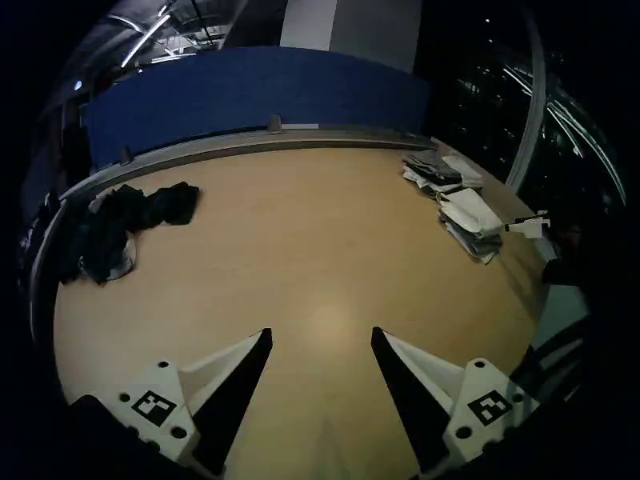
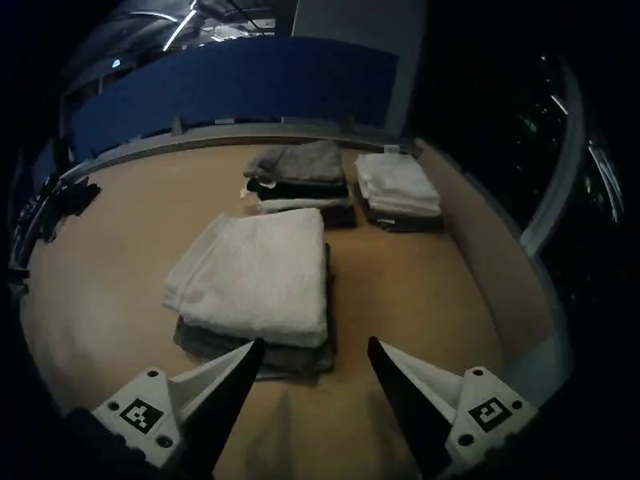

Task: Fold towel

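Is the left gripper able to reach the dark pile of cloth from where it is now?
Probably yes: the left gripper is open, and only bare table lies between it and the dark pile of cloth, far off to its left.

Both views face the blue partition [image 1: 256, 88] across the table [image 1: 320, 240]; right gripper view sits close above the shared towel stacks [image 2: 256, 272].

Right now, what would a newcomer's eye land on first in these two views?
In the right gripper view, a folded white towel sits on darker towels just ahead of the open right gripper, with a grey-topped stack and a white-topped stack behind. In the left gripper view, a dark crumpled heap lies far left on the wooden table, beyond the open left gripper.
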Motion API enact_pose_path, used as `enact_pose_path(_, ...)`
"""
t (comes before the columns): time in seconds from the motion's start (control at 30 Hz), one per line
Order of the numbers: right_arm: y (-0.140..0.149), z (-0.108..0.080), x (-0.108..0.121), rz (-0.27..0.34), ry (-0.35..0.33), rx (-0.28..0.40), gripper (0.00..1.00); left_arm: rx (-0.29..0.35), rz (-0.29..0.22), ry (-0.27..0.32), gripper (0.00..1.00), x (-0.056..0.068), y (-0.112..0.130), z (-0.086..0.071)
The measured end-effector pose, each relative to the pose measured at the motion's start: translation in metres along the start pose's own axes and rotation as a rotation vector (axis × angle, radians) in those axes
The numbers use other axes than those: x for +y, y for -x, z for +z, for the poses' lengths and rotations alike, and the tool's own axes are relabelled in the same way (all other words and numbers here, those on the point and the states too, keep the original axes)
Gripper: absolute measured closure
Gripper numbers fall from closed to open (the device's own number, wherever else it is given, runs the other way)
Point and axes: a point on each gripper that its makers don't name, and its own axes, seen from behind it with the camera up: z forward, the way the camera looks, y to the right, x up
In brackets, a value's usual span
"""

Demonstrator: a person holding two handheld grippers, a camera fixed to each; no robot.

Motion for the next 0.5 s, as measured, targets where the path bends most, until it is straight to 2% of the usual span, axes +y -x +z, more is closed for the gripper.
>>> enact_pose_path(0.5,-0.036,-0.012,-0.042,0.009,-0.088,0.128,0.00,0.021,-0.009,-0.015,0.08,-0.005,-0.004,-0.005)
